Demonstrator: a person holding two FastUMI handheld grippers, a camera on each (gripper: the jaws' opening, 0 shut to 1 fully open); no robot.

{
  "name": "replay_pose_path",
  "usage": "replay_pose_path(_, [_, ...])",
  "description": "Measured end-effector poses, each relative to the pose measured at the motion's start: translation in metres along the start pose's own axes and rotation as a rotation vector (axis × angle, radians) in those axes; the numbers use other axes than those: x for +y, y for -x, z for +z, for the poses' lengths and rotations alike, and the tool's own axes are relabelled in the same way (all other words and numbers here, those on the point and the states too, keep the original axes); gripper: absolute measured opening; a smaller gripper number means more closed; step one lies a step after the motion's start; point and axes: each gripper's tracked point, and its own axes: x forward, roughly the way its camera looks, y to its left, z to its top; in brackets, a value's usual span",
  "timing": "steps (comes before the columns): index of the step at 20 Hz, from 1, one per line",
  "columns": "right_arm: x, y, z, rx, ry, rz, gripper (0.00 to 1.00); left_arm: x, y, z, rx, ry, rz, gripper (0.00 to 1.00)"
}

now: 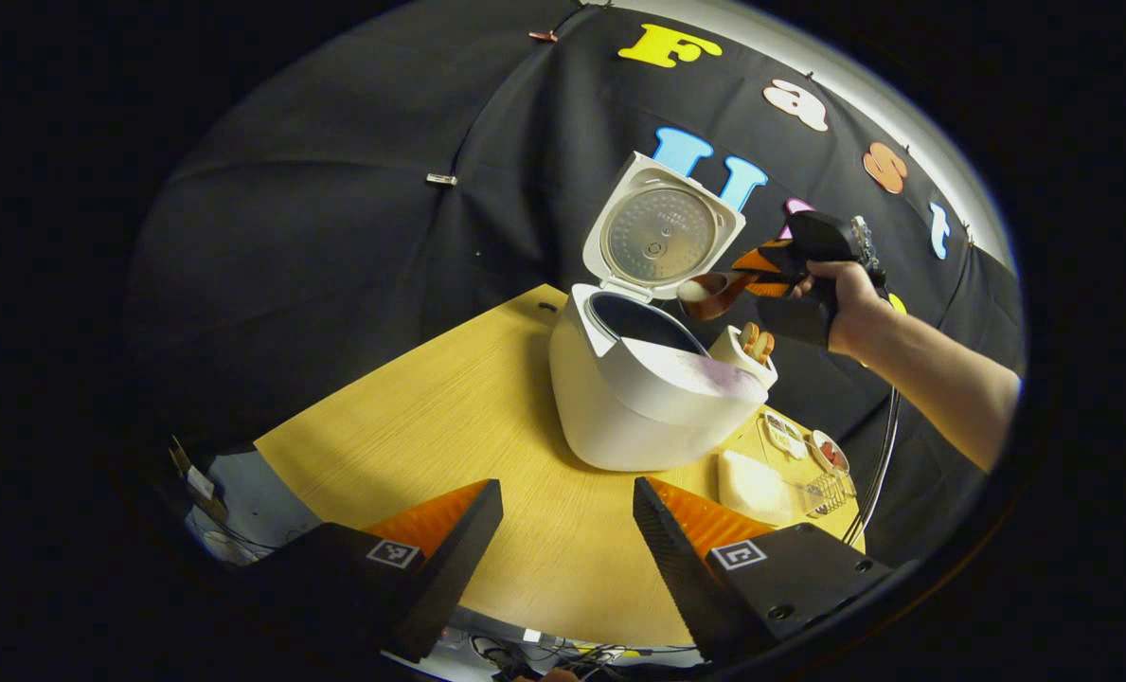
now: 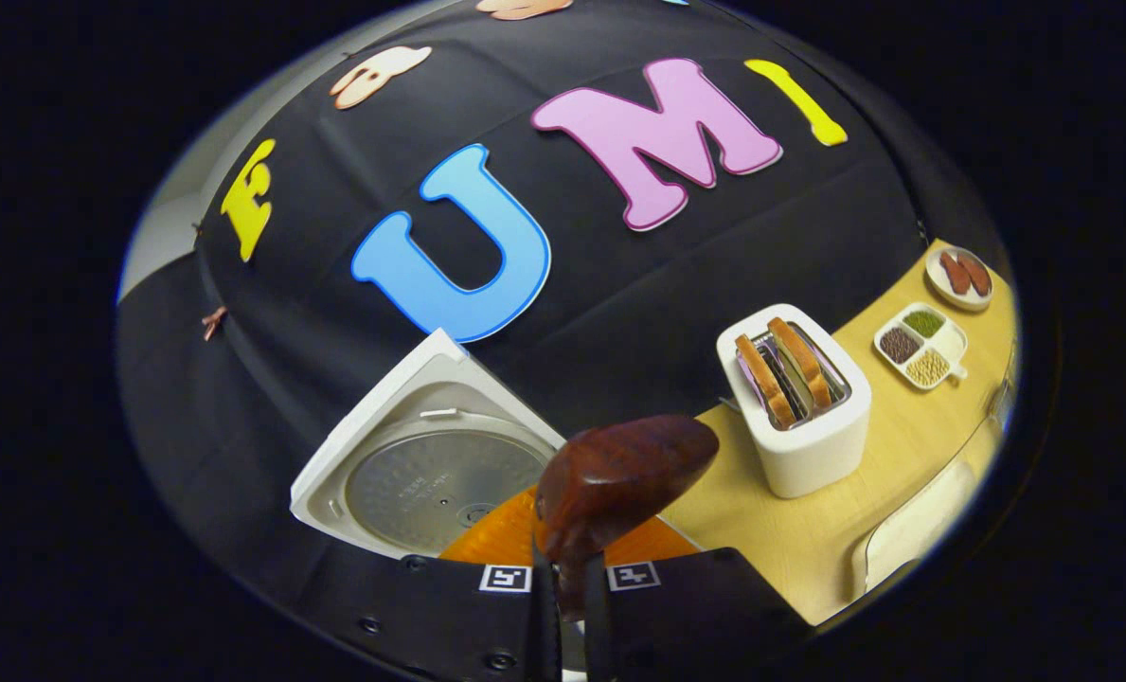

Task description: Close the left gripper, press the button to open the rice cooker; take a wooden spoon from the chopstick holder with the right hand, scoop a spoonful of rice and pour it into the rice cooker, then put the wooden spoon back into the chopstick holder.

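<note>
The white rice cooker stands on the wooden table with its lid raised and the dark inner pot showing. My left gripper hangs open in front of it, nothing between its fingers. A hand holds my right gripper above and to the right of the pot. That gripper is shut on the handle of a dark wooden spoon. The spoon's bowl sits just over the pot's right rim, beside the lid. I cannot tell whether it holds rice.
A white toaster with bread slices stands right behind the cooker. Farther right are a divided dish of grains, a small plate, a white box and a small wire basket. The table's edge runs left of the cooker.
</note>
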Motion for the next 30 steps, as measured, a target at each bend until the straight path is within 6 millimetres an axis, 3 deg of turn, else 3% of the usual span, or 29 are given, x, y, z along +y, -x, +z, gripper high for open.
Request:
replay_pose_path(7, [0.015, -0.015, -0.01, -0.017, 0.204, 0.086, 0.14, -0.007, 0.0, 0.004, 0.005, -0.012, -0.003, 0.98])
replay_pose_path(15, [0.022, -0.011, -0.039, -0.001, 0.464, 0.174, 0.14, -0.012, 0.006, -0.003, 0.026, -0.019, -0.007, 0.96])
replay_pose_path(27, [0.05, 0.025, -0.086, 0.032, 0.837, 0.372, 0.14, -0.008, 0.012, -0.005, 0.012, -0.038, 0.014, 0.96])
replay_pose_path(30, [0.057, 0.033, -0.087, 0.027, 0.853, 0.39, 0.14, -0.011, 0.015, -0.004, -0.011, -0.041, 0.015, 0.96])
